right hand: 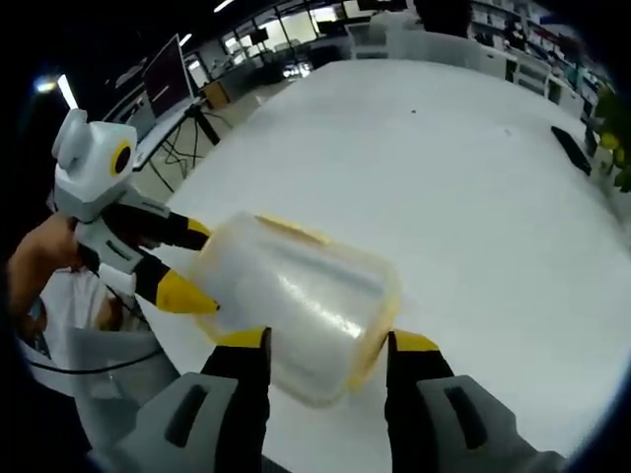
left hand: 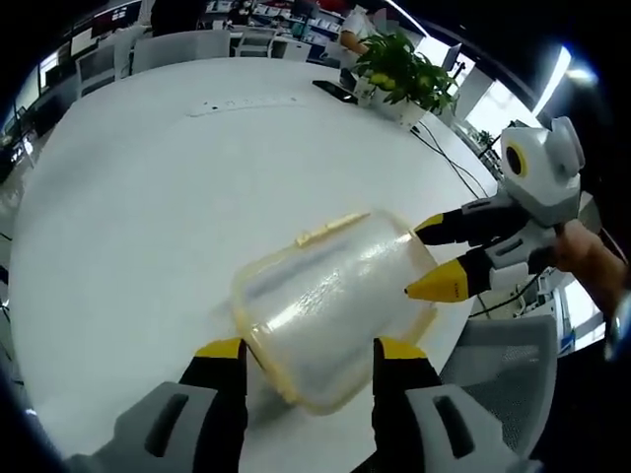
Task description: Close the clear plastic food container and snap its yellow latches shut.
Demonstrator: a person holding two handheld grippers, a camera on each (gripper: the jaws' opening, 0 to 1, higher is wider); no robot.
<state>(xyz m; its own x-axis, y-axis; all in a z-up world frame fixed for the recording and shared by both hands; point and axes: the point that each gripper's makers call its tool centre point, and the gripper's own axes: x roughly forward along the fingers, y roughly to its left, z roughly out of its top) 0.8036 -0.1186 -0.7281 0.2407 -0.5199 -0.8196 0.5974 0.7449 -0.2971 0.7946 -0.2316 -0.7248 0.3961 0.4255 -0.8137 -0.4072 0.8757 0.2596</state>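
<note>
At table (left hand: pixel 118 197) edge | box (left hand: pixel 330 305) between both open, empty grippers (left hand: pixel 308 350) (right hand: pixel 325 345) | you press latch (left hand: pixel 330 227) at 12 squarely.

Large round white table (left hand: pixel 128 217), clear plastic container (left hand: pixel 330 305) near its edge, potted plant (left hand: pixel 404 74), black phone (left hand: pixel 335 91), white strip (left hand: pixel 242 103)

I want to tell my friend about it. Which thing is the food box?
Look at the big round white table. Near its edge, between the two yellow-tipped tools, sits a clear rectangular plastic food container with yellow latches. Nothing else there is see-through; the leafy green potted plant stands far across.
</note>
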